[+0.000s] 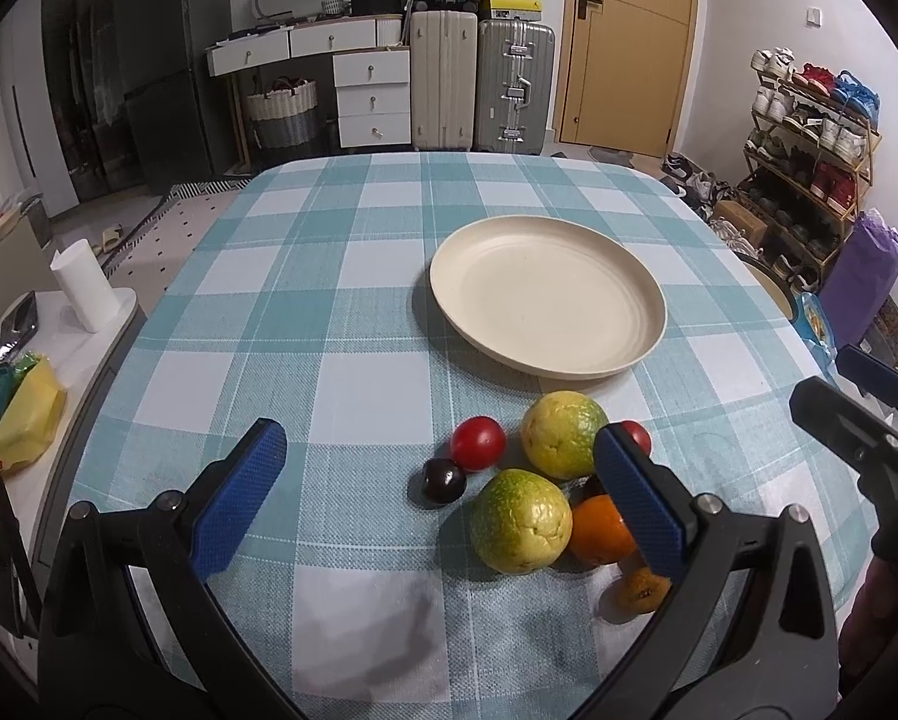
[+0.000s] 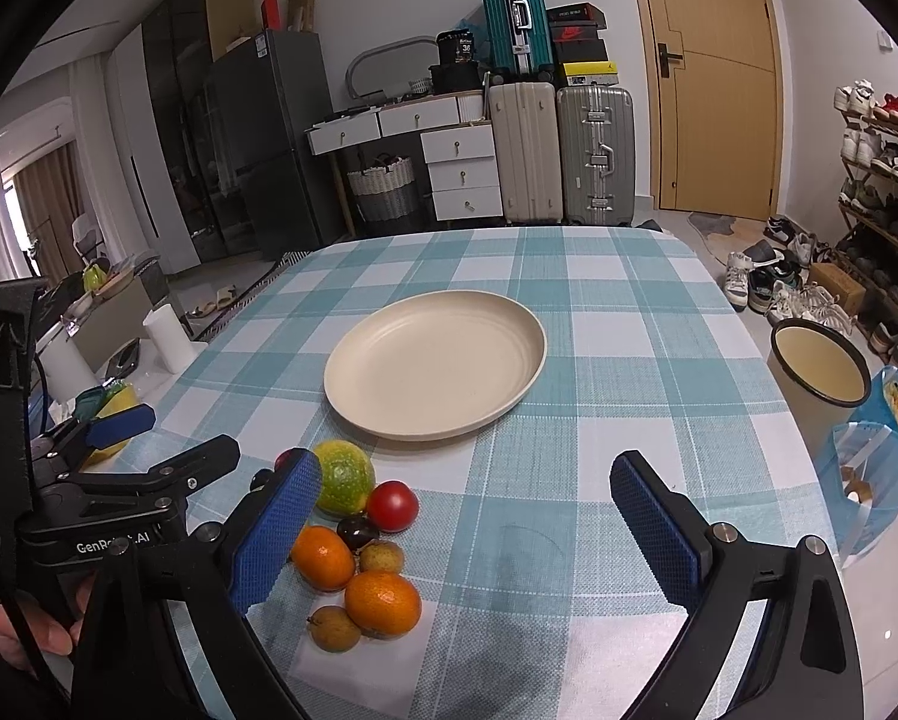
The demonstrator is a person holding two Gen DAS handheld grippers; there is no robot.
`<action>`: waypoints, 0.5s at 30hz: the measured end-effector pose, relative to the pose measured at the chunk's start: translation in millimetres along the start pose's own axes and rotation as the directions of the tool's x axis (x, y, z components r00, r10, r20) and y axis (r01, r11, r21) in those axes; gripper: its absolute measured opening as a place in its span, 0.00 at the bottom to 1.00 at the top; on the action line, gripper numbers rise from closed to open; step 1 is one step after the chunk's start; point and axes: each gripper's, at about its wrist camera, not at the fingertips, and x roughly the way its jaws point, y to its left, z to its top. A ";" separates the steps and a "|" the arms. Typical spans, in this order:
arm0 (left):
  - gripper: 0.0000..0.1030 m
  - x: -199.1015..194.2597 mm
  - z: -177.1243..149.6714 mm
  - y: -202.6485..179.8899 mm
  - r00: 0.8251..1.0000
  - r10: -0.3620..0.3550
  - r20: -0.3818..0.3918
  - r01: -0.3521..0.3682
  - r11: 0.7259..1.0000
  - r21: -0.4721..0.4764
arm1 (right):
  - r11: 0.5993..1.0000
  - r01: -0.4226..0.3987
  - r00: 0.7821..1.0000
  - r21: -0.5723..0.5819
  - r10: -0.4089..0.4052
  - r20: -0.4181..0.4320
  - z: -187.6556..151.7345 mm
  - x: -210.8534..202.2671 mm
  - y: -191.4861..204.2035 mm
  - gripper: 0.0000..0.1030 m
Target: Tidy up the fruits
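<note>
- On the checked surface point(image 1: 341, 312), the fruits cluster near the plate point(image 1: 548, 300), which holds nothing.
- Left gripper point(image 1: 431, 498) and right gripper point(image 2: 467, 528) hover, jaws apart and empty.
- Best start: straddle the green-yellow citrus point(image 1: 521, 522) squarely, close gently, lift clear of its neighbours.

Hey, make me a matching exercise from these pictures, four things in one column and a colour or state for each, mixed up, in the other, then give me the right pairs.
Column one:
1. plate
2. left hand-held gripper
3. tomato nearest the plate
4. tablecloth

Column two:
A. red, resting on the cloth
B. teal and white checks
C. cream, with nothing on it
D. jaws open, holding nothing

Right pairs: 1-C, 2-D, 3-A, 4-B.
</note>
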 end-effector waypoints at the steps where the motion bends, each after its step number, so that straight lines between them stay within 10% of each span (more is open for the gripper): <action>1: 0.99 1.6 -0.9 0.5 1.000 -0.007 -0.006 0.007 1.000 -0.002 | 1.000 0.000 1.000 0.000 0.000 0.000 -0.2 0.1 0.0 0.96; 15: 0.97 24.3 -17.7 9.6 0.988 -0.107 -0.108 0.103 0.994 -0.043 | 1.000 0.002 1.000 0.002 -0.002 -0.023 -4.0 10.3 -0.5 0.96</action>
